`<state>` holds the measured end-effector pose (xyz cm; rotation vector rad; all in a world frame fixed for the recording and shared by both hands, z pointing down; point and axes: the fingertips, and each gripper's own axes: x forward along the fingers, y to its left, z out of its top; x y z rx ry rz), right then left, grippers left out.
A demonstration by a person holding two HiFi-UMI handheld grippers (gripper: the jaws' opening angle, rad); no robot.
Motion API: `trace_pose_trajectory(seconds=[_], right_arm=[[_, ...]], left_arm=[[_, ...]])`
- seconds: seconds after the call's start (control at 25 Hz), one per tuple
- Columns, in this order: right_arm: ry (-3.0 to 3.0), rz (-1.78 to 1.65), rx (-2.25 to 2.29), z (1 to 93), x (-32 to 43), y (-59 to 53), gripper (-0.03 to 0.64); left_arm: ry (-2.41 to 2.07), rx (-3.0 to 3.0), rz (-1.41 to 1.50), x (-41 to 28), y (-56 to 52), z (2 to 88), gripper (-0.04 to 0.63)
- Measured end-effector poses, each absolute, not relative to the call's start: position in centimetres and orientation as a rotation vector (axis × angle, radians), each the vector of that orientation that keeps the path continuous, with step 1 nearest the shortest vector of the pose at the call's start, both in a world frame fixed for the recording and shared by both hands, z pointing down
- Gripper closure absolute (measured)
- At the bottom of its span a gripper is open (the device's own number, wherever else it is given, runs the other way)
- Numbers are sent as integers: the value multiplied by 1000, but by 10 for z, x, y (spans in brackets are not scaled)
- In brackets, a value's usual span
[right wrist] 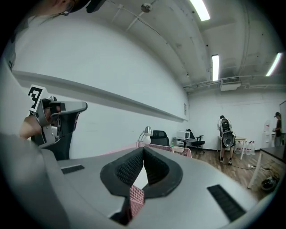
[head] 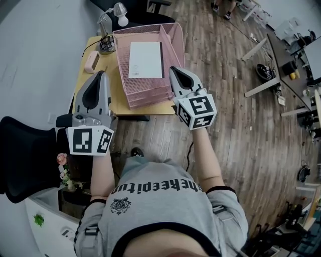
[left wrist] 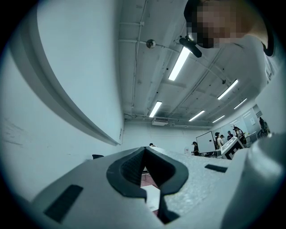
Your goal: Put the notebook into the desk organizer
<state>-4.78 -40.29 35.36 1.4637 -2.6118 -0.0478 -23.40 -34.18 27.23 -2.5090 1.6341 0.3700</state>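
A white notebook [head: 145, 59] lies flat in the top tray of the pink mesh desk organizer [head: 173, 37], which stands on a small wooden desk [head: 118, 98]. My left gripper [head: 100, 74] hovers over the desk's left part, beside the organizer, shut and empty. My right gripper [head: 173, 69] is by the organizer's near right corner, also shut with nothing in it. In the left gripper view the jaw tips [left wrist: 144, 150] meet, with a sliver of notebook [left wrist: 151, 197] showing below them. The right gripper view shows closed tips [right wrist: 143, 149] and pink mesh [right wrist: 136, 194] behind.
A desk lamp [head: 119, 12], a coiled cable [head: 106, 45] and a small pink object [head: 91, 61] sit at the desk's back left. A black office chair [head: 25, 155] stands left of me. Wooden floor and other desks lie to the right; a person [right wrist: 225, 134] stands far off.
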Motion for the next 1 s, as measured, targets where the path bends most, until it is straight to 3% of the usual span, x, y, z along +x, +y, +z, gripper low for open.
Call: trace_pose_trajectory(seconds=[1.0], right_arm=[[-2639, -283, 1685, 287, 40, -308, 615]], left_arm=[[1608, -2482, 393, -154, -283, 250, 595]])
